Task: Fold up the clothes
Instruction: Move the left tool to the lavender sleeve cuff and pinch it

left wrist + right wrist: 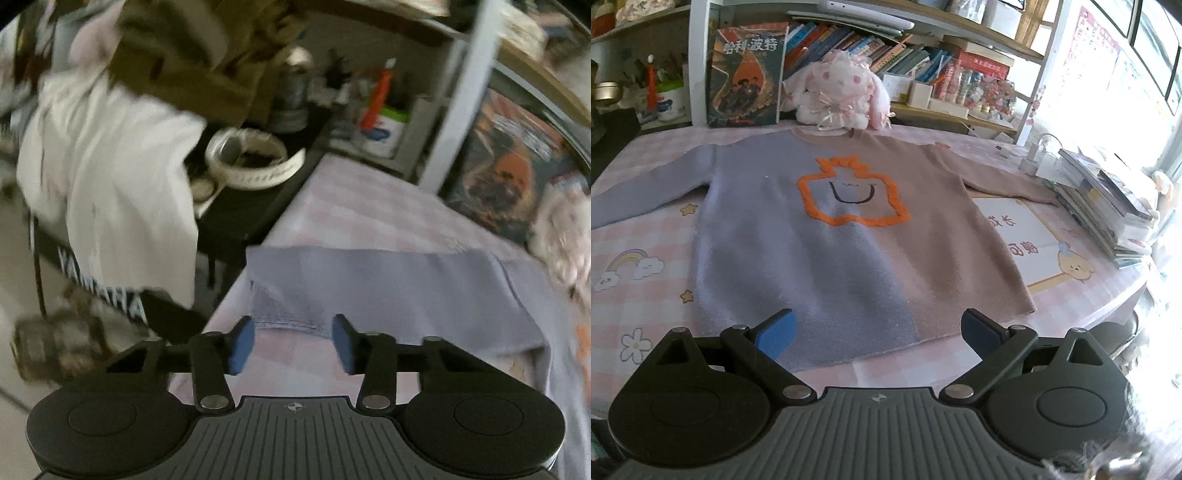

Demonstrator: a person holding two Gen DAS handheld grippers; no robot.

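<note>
A sweater [827, 243], lilac on its left half and tan on its right, with an orange outline on the chest, lies flat and face up on the pink checked tablecloth [642, 280]. Both sleeves are spread out sideways. My right gripper [879, 334] is open and empty, just above the sweater's bottom hem. In the left wrist view my left gripper [293, 341] is open and empty, its jaws on either side of the cuff of the lilac sleeve [388, 284] near the table's left edge.
A white plush rabbit [838, 96], a large book [746, 74] and shelves of books stand behind the sweater. A stack of books [1108, 206] sits at the table's right. Left of the table, white clothes [107, 177] hang beside a black side table [240, 210].
</note>
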